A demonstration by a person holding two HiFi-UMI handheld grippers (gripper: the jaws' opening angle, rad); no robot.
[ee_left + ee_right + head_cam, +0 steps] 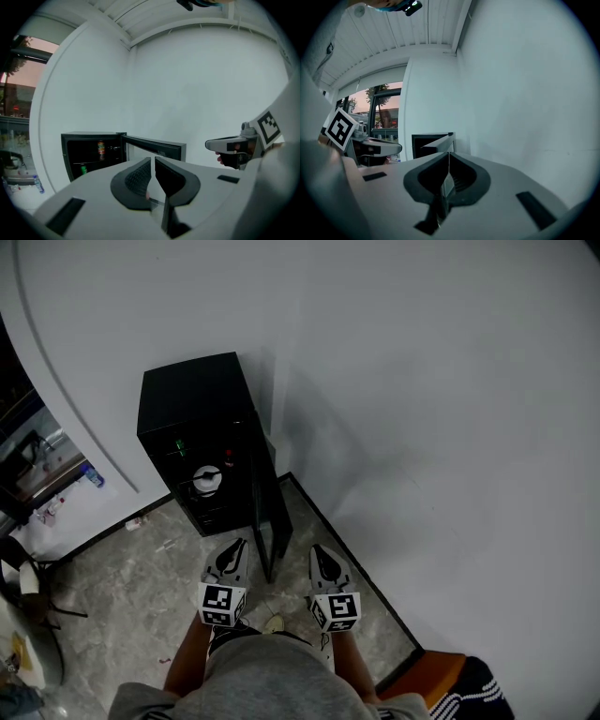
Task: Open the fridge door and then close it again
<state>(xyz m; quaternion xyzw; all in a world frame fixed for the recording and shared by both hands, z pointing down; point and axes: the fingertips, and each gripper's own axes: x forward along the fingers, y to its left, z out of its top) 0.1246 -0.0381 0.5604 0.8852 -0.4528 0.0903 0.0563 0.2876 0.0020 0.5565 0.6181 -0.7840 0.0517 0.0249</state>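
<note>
Small black fridge (187, 404) stands on the floor at the far left against the white wall (450, 381); its door (267, 521) is swung open toward the near side, and a white-capped item (207, 479) shows on a shelf inside. Left gripper (234, 549) is just left of the door's near edge and clear of it, jaws a narrow slit apart with nothing between them. Right gripper (321, 554), just right of the door, has its jaws fully together and empty.
</note>
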